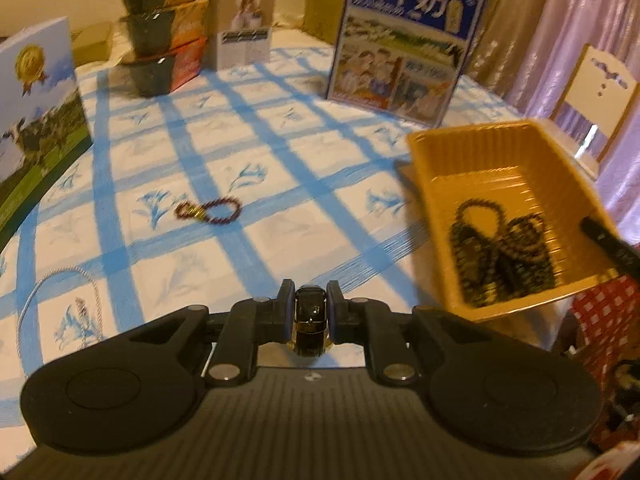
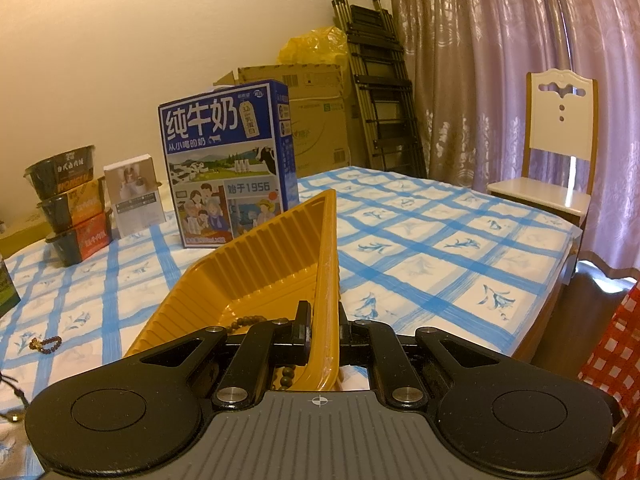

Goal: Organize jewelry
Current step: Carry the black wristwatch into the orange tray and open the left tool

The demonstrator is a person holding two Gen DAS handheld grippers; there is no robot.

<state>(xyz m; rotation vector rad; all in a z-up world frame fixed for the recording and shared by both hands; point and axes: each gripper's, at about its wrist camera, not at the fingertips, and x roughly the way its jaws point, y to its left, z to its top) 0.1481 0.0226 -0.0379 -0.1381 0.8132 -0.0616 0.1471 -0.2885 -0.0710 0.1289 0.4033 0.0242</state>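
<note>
My left gripper (image 1: 311, 304) is shut on a black strap with gold trim, a watch band (image 1: 310, 316), above the table's near edge. A yellow ribbed tray (image 1: 480, 152) is at the right, holding dark bead strings (image 1: 500, 252). My right gripper (image 2: 324, 320) is shut on the right wall of that tray (image 2: 326, 264); beads (image 2: 248, 322) show inside it. A dark red bead bracelet (image 1: 210, 212) lies on the blue-checked cloth mid-table, also in the right wrist view (image 2: 46, 344). A silver chain (image 1: 52, 292) lies at the left.
A blue milk carton (image 1: 404, 40) (image 2: 228, 160) stands at the back. Stacked noodle bowls (image 1: 164, 28) and a small white box (image 1: 244, 28) stand back left. A green-blue box (image 1: 36, 120) is at the left. A white chair (image 2: 556, 152) and a ladder (image 2: 380, 92) stand beyond the table.
</note>
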